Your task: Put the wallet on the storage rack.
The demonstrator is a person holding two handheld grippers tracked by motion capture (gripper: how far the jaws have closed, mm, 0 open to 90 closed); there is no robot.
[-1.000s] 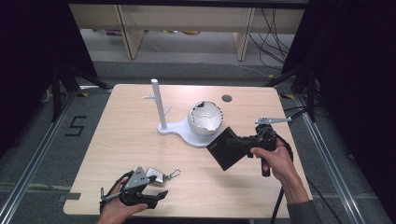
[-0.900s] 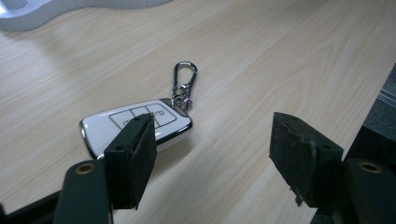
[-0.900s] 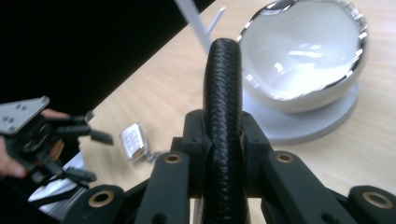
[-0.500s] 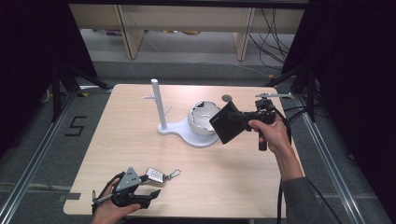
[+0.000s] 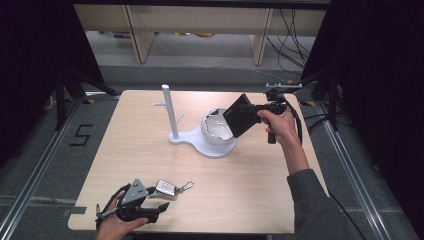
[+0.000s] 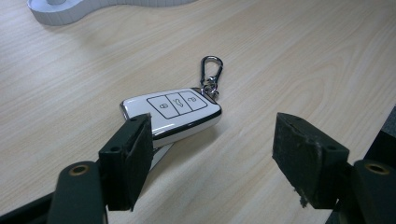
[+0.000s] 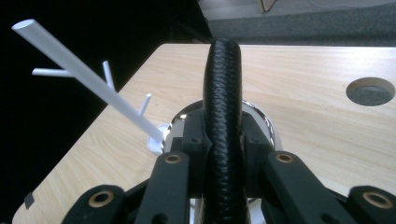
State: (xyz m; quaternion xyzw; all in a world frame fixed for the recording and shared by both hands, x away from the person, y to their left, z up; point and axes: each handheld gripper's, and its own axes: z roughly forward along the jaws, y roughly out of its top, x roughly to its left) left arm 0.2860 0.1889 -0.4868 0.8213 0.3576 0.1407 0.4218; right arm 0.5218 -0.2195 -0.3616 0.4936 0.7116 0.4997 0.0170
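Wallet [image 5: 243,115] clamped in right gripper [image 5: 252,114] (over bowl [image 5: 216,129]) — raised.

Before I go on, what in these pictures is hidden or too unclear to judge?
- Bowl inside: in the high view the black wallet held by the right gripper covers part of it.
- Wallet faces: the right gripper view sees it edge-on, so neither flat side can be read.
- Key fob: its near end sits behind a jaw of the left gripper.
- Fob button symbols: too small in the high view.
- Stand in the left gripper view: cut off by the top edge.
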